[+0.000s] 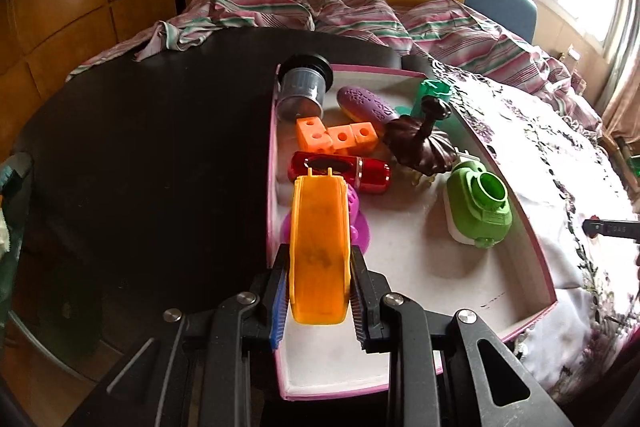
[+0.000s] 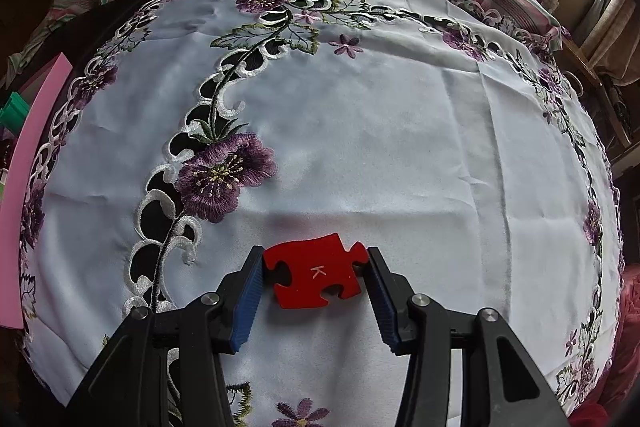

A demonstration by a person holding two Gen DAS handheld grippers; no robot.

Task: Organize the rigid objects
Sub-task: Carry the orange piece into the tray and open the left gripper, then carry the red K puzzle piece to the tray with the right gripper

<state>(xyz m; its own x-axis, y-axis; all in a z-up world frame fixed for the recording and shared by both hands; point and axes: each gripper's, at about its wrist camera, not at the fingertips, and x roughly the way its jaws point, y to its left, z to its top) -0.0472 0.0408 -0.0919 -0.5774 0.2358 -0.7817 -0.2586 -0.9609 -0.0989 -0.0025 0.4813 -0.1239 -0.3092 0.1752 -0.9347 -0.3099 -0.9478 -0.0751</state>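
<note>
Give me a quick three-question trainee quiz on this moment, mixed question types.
1. True or false: the left tool grips an orange plastic piece above the pink-rimmed box.
2. What does the right tool hold?
A. a green bottle
B. a red puzzle piece
C. a purple flower
3. Fill in: the letter printed on that piece is ___.

Key
1. True; the pads press on both of its sides.
2. B; the red puzzle piece sits between the pads, over the embroidered tablecloth.
3. K

Purple toy (image 1: 358, 215) mostly hidden behind orange piece (image 1: 318, 251); box (image 2: 24, 195) cut off.
</note>
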